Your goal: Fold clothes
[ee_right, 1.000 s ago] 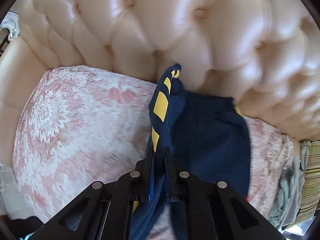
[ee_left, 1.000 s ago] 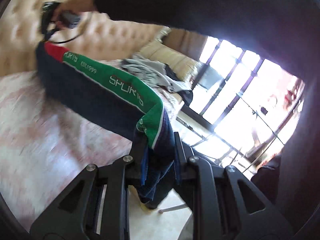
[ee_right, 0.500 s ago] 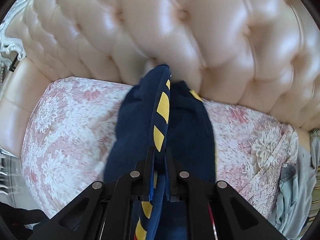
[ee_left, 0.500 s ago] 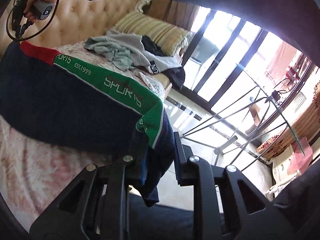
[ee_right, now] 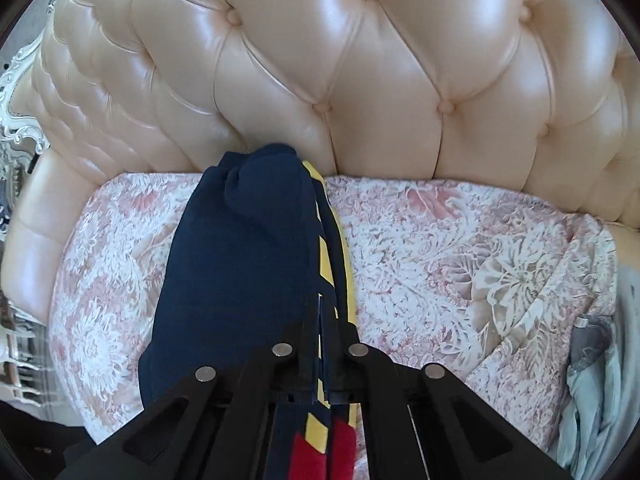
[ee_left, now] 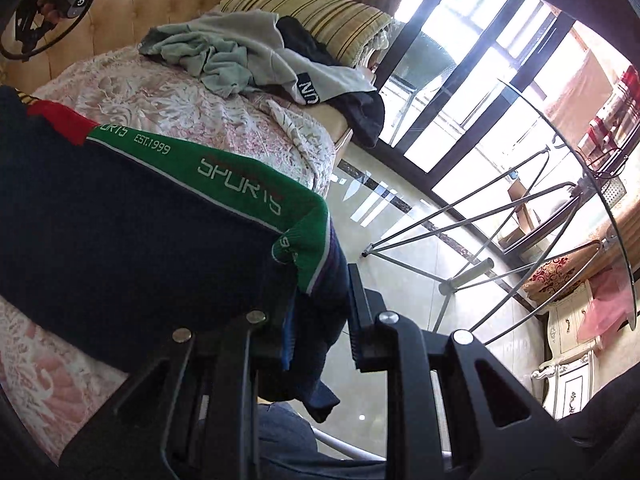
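Observation:
A navy sports garment (ee_left: 120, 224) with a green "SPORTS" stripe and a red patch is stretched over the pink floral bed cover (ee_left: 192, 108). My left gripper (ee_left: 316, 300) is shut on its green-striped end, at the bed's edge. My right gripper (ee_right: 322, 320) is shut on the other end, where a yellow and navy striped band (ee_right: 324, 248) and red cloth show. From there the navy cloth (ee_right: 240, 248) lies on the floral cover (ee_right: 460, 256) up to the tufted headboard (ee_right: 360, 68).
A heap of grey-green and black clothes (ee_left: 248, 56) lies on the bed before a striped pillow (ee_left: 320, 16); some show in the right wrist view (ee_right: 592, 392). A glass table on metal legs (ee_left: 500, 248) stands on the tiled floor by the windows.
The garment has come down from mid-air onto the bed cover. My left gripper has swung toward the bed's edge and window; my right gripper has lowered, with the cloth now lying toward the headboard.

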Tool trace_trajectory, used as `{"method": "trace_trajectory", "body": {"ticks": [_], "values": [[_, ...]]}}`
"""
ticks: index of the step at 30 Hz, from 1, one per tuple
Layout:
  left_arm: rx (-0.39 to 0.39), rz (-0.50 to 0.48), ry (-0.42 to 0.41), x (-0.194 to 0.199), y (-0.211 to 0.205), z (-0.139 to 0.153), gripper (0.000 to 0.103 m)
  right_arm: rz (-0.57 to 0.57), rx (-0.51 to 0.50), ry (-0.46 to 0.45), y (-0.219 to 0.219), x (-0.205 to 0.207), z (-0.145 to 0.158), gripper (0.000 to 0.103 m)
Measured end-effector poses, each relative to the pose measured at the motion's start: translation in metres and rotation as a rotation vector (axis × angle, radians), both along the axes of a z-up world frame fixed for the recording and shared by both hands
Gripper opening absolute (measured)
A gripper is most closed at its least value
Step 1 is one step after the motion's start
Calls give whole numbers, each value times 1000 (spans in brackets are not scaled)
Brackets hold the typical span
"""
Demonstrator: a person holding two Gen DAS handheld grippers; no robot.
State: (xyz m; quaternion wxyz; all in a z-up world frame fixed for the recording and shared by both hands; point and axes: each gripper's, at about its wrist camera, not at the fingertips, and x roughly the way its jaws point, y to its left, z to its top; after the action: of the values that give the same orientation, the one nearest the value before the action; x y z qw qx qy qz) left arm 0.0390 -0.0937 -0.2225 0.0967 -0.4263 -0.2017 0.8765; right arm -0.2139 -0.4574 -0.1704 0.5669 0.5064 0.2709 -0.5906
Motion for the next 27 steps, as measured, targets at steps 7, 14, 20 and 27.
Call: {"method": "trace_trajectory", "body": {"ticks": [7,14,20,27], "values": [[-21,-4,12,-22,8,4,24,4,-27,-77,24,-12,-7,1],[-238,-47,-91,-43,48,-25,34,-47,-138,-52,102,-23,36,8],[-304,-223,-175,-37,117,-48,68,-106,-244,68,184,-26,95,48],[-31,-41,-70,46,57,4,73,-318,-411,136,300,-26,161,61]]}}
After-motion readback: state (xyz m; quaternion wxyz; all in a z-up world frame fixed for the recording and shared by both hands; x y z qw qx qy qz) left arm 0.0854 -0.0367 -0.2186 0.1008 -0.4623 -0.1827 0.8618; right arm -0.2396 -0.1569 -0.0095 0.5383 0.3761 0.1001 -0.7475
